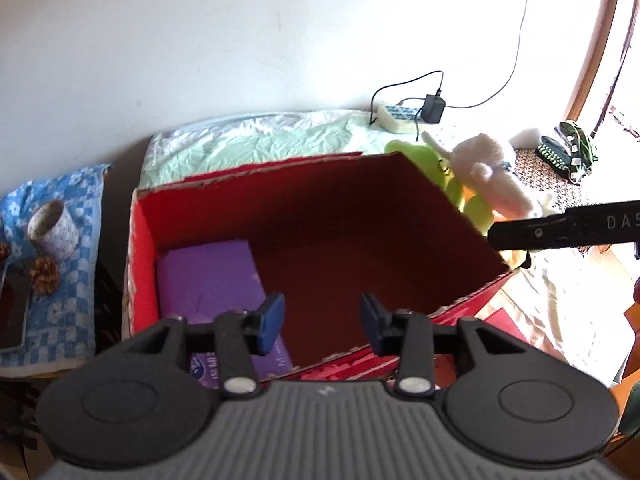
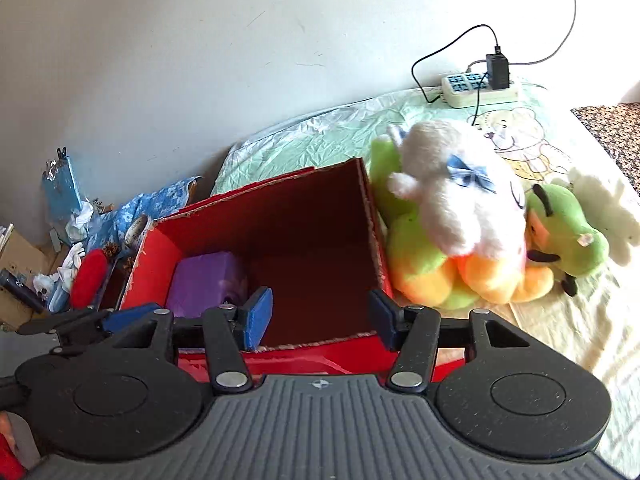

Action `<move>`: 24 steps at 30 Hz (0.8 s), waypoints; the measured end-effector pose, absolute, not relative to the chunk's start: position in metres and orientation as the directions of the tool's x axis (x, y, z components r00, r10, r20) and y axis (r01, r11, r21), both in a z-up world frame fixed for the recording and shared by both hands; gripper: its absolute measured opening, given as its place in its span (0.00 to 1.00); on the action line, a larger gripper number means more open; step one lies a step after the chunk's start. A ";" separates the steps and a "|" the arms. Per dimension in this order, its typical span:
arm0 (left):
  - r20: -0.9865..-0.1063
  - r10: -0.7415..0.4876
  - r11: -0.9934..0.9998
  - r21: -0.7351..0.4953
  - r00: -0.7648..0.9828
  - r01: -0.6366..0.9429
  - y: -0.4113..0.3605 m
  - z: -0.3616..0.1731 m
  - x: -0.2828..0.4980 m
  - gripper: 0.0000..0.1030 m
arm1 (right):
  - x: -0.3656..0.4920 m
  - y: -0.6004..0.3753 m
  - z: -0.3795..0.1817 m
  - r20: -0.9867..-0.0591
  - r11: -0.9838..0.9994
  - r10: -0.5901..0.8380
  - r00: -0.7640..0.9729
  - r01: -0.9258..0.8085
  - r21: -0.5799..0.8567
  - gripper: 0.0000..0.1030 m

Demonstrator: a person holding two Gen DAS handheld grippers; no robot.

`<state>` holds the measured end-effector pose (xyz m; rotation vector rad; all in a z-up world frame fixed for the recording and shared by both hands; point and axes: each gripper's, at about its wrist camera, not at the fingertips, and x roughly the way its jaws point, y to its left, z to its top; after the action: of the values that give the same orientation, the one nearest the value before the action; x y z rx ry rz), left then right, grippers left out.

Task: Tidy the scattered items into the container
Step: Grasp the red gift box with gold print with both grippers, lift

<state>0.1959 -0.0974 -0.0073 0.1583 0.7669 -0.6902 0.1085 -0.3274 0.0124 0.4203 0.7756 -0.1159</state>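
Observation:
A red cardboard box (image 1: 328,208) (image 2: 296,216) stands open on the bed. A purple pack (image 1: 212,272) (image 2: 204,280) lies in its left side. My left gripper (image 1: 322,322) is open and empty over the box's near edge. My right gripper (image 2: 320,316) is open and empty over the box's near right part. A white plush toy (image 2: 460,196) (image 1: 492,172) lies on a green and orange plush (image 2: 440,268) just right of the box. A small green plush (image 2: 568,232) lies further right. The right gripper's finger (image 1: 560,232) shows in the left wrist view.
A power strip (image 2: 476,90) (image 1: 398,116) with a black charger and cables lies at the back by the wall. A blue checked cloth (image 1: 60,280) left of the box bears a tape roll (image 1: 52,230) and pine cones. Clutter (image 2: 76,264) lies at far left.

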 end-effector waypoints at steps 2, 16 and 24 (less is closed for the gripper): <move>-0.663 -0.527 0.765 -0.100 0.531 0.636 -0.101 -0.001 0.182 0.56 | 0.105 -0.327 0.010 -0.713 0.917 0.039 0.700 0.259 0.304 0.55; -0.766 -0.551 0.706 -0.216 0.331 0.675 -0.183 -0.051 0.104 0.60 | 0.083 -0.383 -0.055 -0.844 0.922 0.091 0.528 0.275 0.271 0.57; -0.810 -0.545 0.745 -0.349 0.216 0.568 -0.217 -0.100 0.104 0.54 | 0.068 -0.402 -0.098 -0.868 0.890 0.187 0.461 0.294 0.348 0.56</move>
<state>0.1045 -0.2171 -0.1003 0.0244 1.1117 -0.7712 0.0677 -0.4024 -0.0975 0.4933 1.1025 -0.0691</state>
